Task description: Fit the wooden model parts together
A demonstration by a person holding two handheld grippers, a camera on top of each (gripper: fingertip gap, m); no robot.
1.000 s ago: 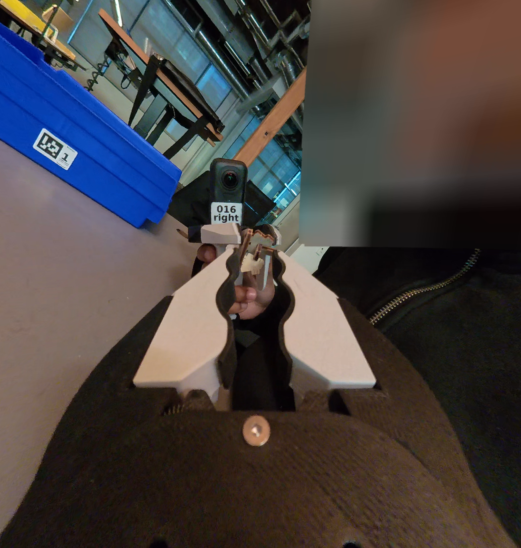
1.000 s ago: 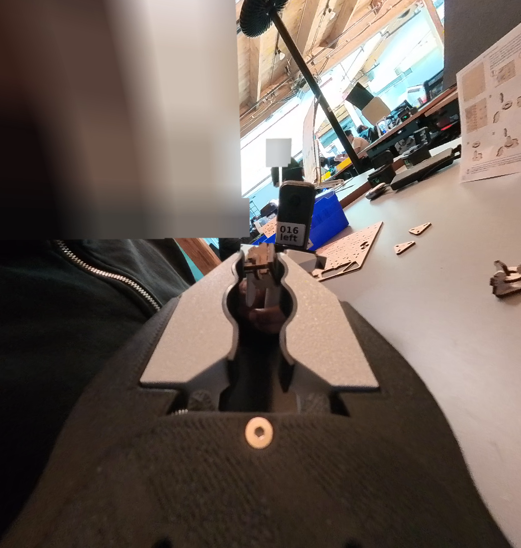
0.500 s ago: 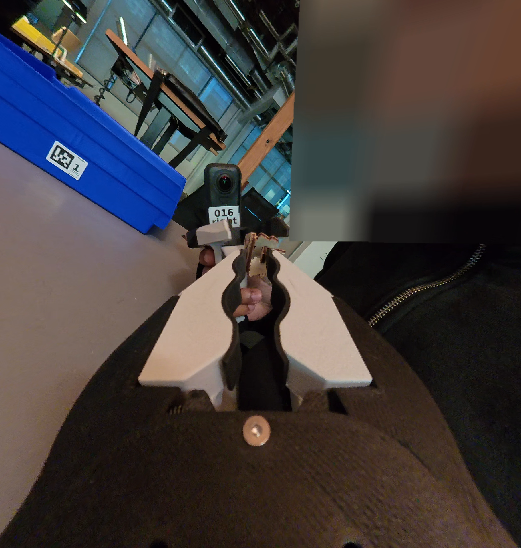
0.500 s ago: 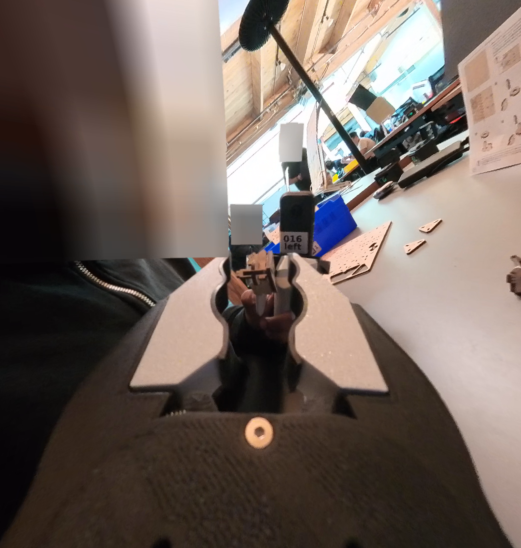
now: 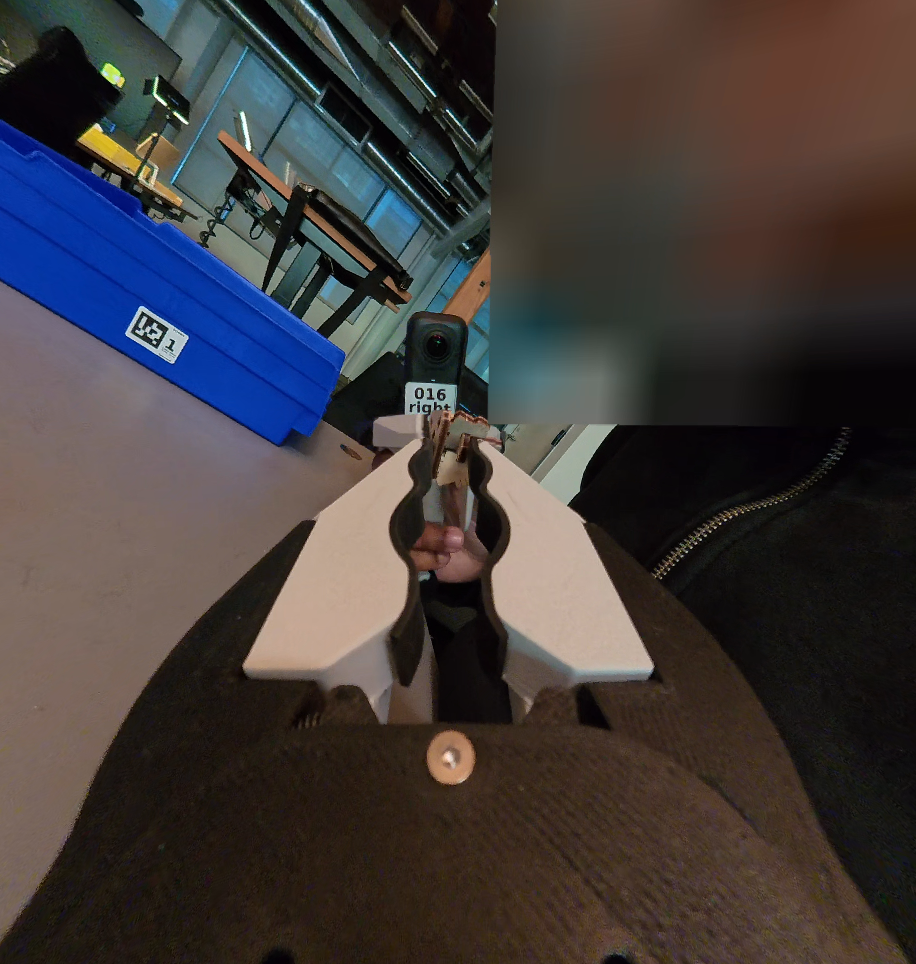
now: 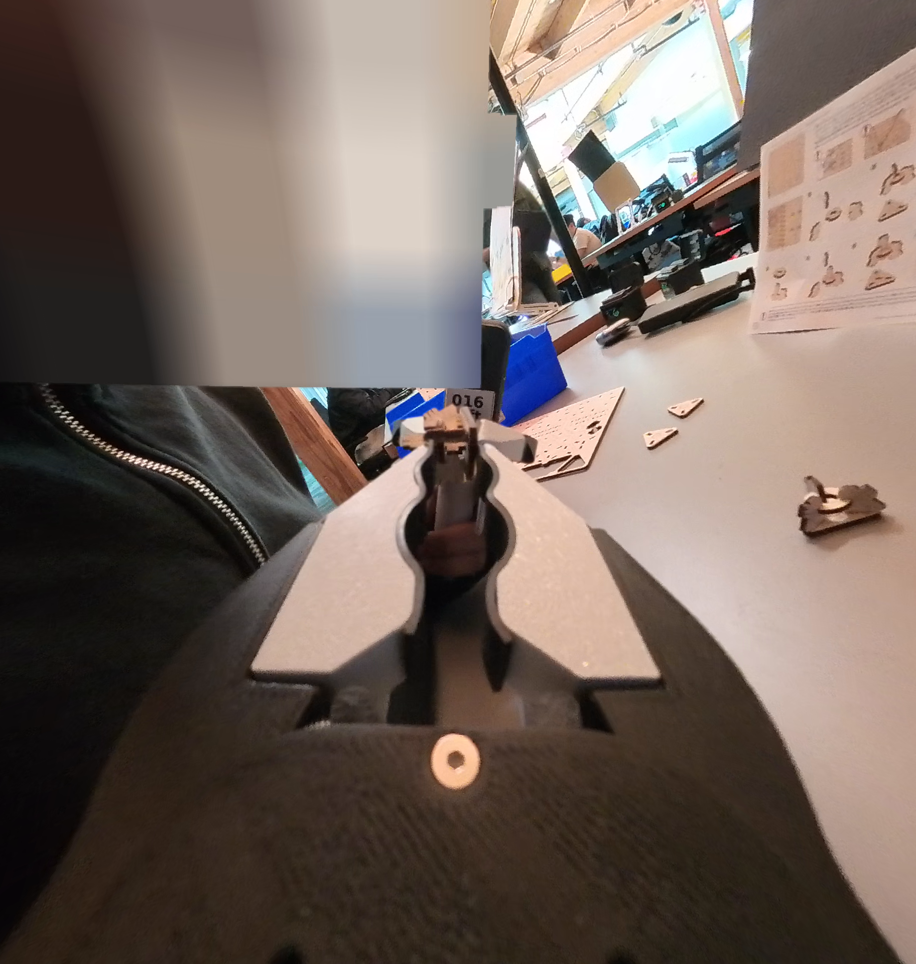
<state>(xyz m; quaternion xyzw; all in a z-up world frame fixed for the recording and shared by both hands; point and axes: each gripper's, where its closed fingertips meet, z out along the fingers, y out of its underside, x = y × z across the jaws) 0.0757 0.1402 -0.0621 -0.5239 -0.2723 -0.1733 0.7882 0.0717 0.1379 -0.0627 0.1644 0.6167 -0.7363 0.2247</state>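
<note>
Both tools pinch the same small plywood puzzle assembly (image 5: 453, 448) mid-air, above the grey bench (image 6: 758, 574): left tool (image 5: 449, 443) and right tool (image 6: 453, 443) both narrow. Best bet: steady, square pressure, no twisting.

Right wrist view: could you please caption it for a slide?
Right gripper and left gripper meet tip to tip around a small wooden assembly above a grey table.

— What is sitting along the table's (image 6: 758, 600) far edge?
— A blue bin (image 5: 132, 271), a propped instruction sheet (image 6: 857, 208), and dark devices (image 6: 690, 302).
— And nearer?
— A perforated wooden sheet (image 6: 575, 433) and two small triangles (image 6: 660, 437) are lying flat.
</note>
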